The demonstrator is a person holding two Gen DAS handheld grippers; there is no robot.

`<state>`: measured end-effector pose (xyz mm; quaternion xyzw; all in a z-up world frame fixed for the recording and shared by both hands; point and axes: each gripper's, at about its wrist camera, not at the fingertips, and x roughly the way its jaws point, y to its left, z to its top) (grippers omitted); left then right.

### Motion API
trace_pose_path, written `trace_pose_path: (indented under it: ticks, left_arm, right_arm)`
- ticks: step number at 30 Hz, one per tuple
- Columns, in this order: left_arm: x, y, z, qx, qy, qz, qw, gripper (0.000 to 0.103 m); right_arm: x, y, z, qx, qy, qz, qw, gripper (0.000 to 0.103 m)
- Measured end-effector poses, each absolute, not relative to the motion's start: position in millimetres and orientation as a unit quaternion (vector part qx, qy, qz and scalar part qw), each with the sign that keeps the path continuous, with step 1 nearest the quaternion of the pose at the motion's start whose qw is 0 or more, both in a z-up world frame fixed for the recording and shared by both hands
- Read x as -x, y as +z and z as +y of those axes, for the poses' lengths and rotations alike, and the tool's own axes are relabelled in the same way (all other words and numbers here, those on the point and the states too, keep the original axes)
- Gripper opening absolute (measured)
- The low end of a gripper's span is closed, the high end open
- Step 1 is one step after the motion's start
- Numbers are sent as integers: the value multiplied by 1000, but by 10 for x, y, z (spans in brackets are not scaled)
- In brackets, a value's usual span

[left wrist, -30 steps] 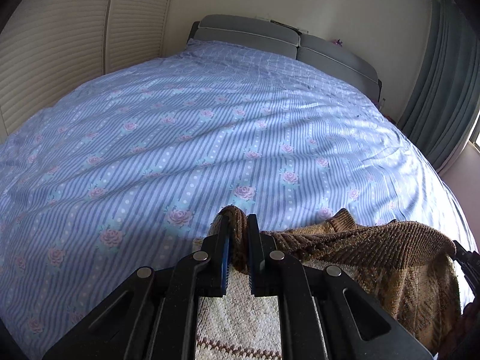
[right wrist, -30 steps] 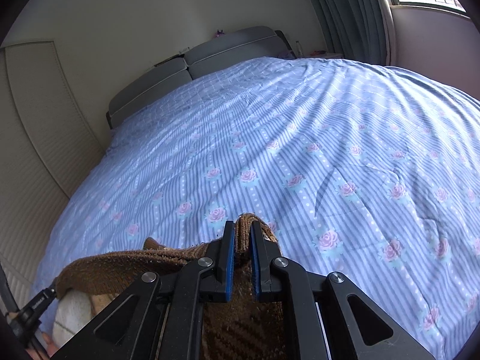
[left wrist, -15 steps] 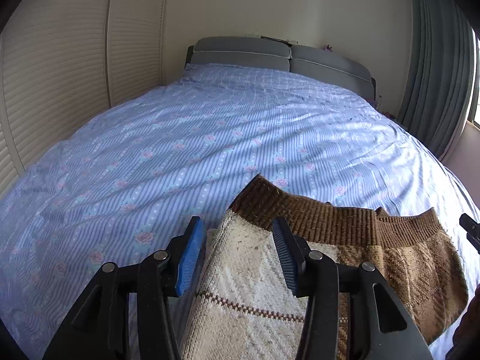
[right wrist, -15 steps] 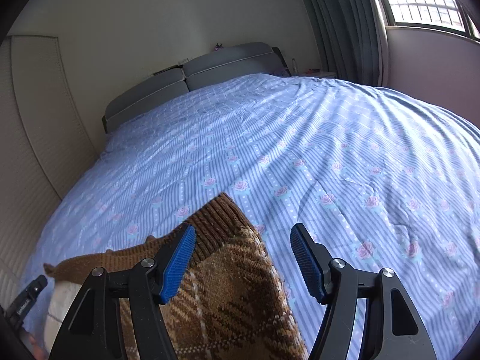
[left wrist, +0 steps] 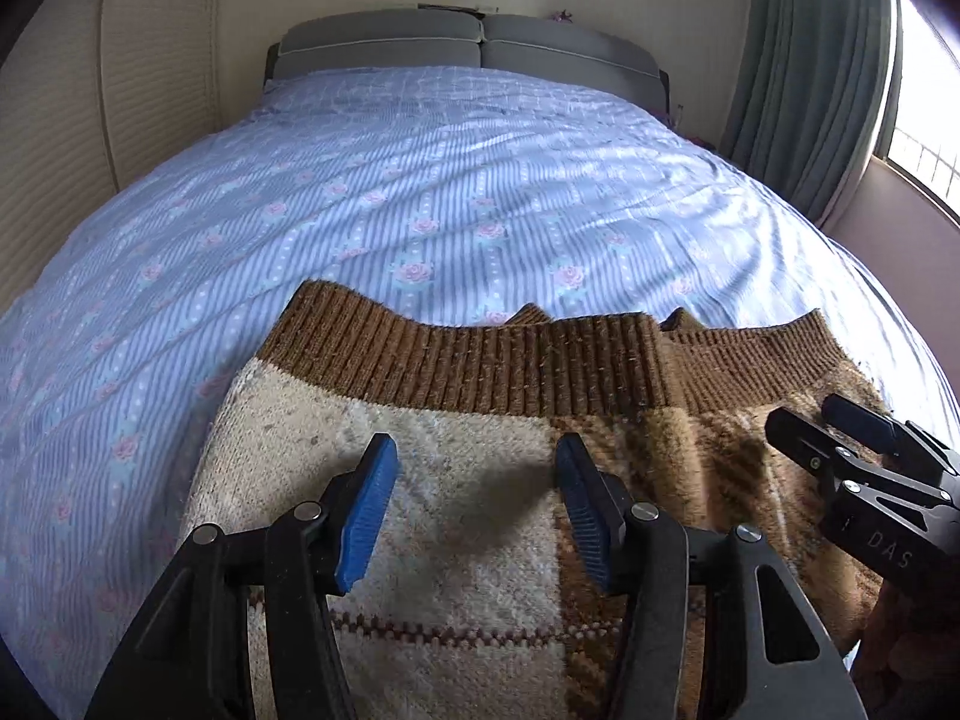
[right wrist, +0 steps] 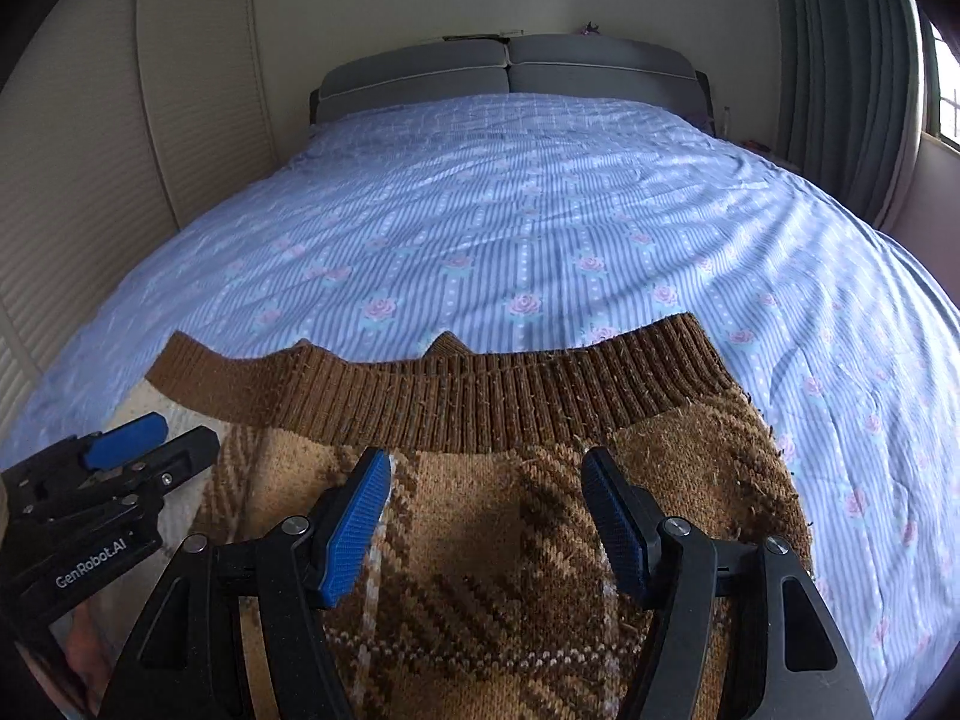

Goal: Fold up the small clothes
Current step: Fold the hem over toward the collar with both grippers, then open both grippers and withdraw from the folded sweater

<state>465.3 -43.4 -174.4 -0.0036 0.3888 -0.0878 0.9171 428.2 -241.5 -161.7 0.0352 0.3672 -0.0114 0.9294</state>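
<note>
Sweater [left wrist: 456, 516] lies flat on bed [left wrist: 420, 192], ribbed band [left wrist: 480, 366] toward 12 o'clock, cream half at 9, brown plaid half at 3. Left gripper [left wrist: 477, 501] hovers over cream part, fingers spread, holding nothing. Right gripper [right wrist: 486, 516] over plaid part, fingers spread, empty. Knit looks soft, thick, light, non-slippery; will sag and stretch. Best hold: pinch ribbed band corners, firmer edge.

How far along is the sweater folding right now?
Done: the sweater lies on the bed, ribbed hem laid across its far edge. In hand: nothing; the left gripper and right gripper hang open above it. Left: whether more folds are needed can't be judged from these views.
</note>
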Motion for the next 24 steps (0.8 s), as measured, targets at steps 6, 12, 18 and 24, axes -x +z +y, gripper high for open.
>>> trace_pose_path:
  ticks: [6,12,18,24]
  left_arm:
    - [-4717,-1858,-200,14,-60,378,924,56]
    - [-4585,-1768,-240,5,-46,370,928,56]
    - [-4149,-1575,-178,10,-43,351,936,57]
    - [-3665,-1583,55,25,-23,342,939,61]
  right_arm:
    - [-4334,-1823,-2574,-28,-22,375,926,67]
    - [-4272,-1768,-2552,-28,-27,365,930,68]
    - [-3773,-1471,-2694,-62,-47,327,942,78]
    - [-3154,-1396,-3016,-86,-87,308,943,79]
